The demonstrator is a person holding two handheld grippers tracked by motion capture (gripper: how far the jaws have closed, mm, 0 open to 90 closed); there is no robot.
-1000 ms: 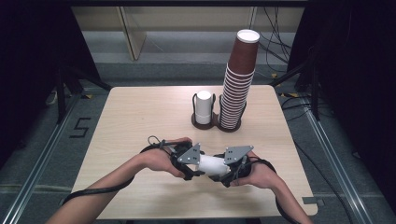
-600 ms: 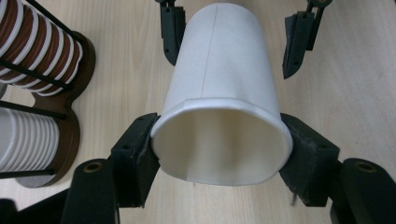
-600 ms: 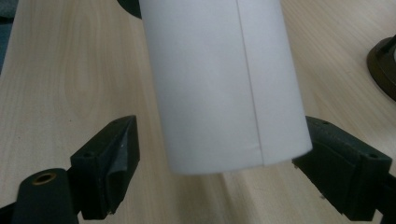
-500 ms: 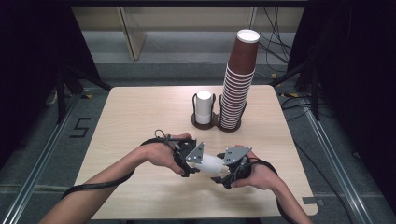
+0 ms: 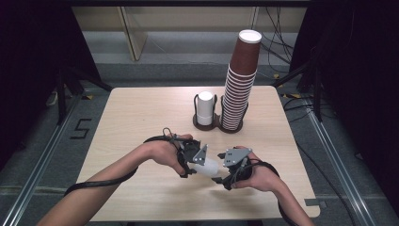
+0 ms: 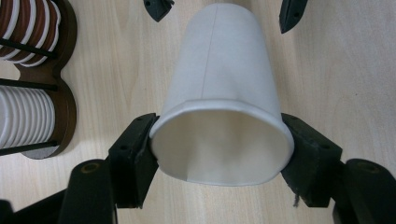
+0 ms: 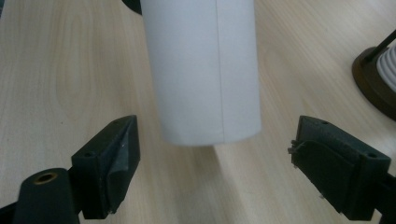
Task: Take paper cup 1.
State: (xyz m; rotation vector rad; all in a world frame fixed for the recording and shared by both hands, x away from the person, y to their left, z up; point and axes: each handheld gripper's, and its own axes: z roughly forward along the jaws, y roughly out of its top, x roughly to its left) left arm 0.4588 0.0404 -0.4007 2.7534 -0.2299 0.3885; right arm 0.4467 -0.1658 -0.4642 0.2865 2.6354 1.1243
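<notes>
A white paper cup [image 5: 210,167] lies level just above the table between my two hands. My left gripper [image 6: 219,140] is shut on its open rim, one pad pressing each side of the mouth [image 6: 219,154]. The cup's closed base [image 7: 205,70] points at my right gripper [image 7: 217,135]. Its jaws have just been opening and now stand open on either side of the base without touching it. In the high view the left gripper [image 5: 200,162] and right gripper [image 5: 222,173] face each other near the table's front edge.
A dark double holder [image 5: 207,125] stands at the back middle of the wooden table [image 5: 141,117]. It carries a short white cup stack [image 5: 205,106] and a tall brown cup stack [image 5: 241,84]. Cables trail from both hands.
Both hands stay almost where they were, with the cup between them. The right gripper's jaws look wider apart than a second ago.
</notes>
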